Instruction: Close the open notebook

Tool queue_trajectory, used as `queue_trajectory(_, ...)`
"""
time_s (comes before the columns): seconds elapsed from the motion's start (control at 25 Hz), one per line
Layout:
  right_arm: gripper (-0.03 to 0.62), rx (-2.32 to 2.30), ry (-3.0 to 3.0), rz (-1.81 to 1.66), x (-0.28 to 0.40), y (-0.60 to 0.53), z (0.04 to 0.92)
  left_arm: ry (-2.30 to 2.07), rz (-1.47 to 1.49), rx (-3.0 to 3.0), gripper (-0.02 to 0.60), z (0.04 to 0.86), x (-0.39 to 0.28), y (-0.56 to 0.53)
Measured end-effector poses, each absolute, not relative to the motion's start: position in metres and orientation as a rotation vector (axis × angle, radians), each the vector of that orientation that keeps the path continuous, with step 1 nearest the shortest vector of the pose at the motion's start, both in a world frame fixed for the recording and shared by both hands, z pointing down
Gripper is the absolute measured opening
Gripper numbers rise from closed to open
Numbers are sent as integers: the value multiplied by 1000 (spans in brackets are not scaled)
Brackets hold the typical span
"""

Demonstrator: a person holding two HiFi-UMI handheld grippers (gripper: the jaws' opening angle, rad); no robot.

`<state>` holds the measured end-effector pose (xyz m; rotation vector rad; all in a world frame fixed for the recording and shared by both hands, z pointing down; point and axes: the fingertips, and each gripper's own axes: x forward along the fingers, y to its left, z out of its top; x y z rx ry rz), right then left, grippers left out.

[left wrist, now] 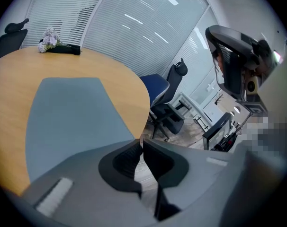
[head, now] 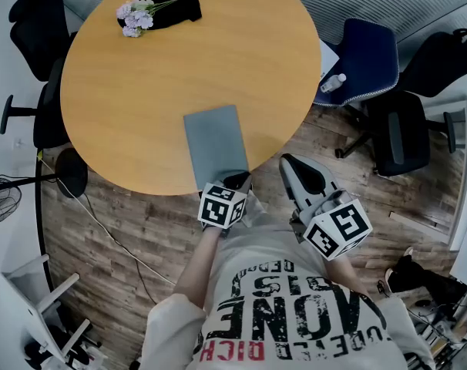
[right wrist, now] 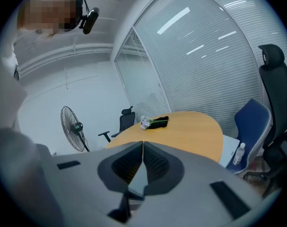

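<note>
Nearest the person's body, right gripper (head: 291, 162) is hanging off the table's rim, jaws clenched together on nothing. Beside it, left gripper (head: 236, 180) is sitting at the near edge of a flat grey closed notebook (head: 216, 141), jaws parted a crack, grasping nothing. Notebook is lying on round light-wood table (head: 125, 106), by its near rim. Farthest, pale purple flower sprig (head: 135, 18) is resting on black cloth (head: 176, 6).

Notebook (head: 215, 145) cover: plain slate grey-blue; table (head: 125, 106) warm orange-tan. Flowers (head: 135, 18) pale lilac on green stems, cloth (head: 176, 6) black (no pattern visible). Chair (head: 368, 52) dark blue; floor (head: 141, 230) brown, wood-plank grain.
</note>
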<state>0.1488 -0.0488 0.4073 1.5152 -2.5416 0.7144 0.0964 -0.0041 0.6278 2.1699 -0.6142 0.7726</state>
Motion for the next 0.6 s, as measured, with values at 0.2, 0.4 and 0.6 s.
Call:
queue_trajectory(0.2, 12, 1515, -2538, 719, 149, -48, 408, -558, 738, 2196, 137, 620, 104, 4)
queue_trajectory(0.4, 12, 1505, -2542, 716, 147, -50, 407, -574, 735, 2212, 147, 618, 101, 5)
queue_trajectory(0.6, 12, 1501, -2548, 714, 147, -50, 405, -579, 736, 2211, 144, 617, 99, 5)
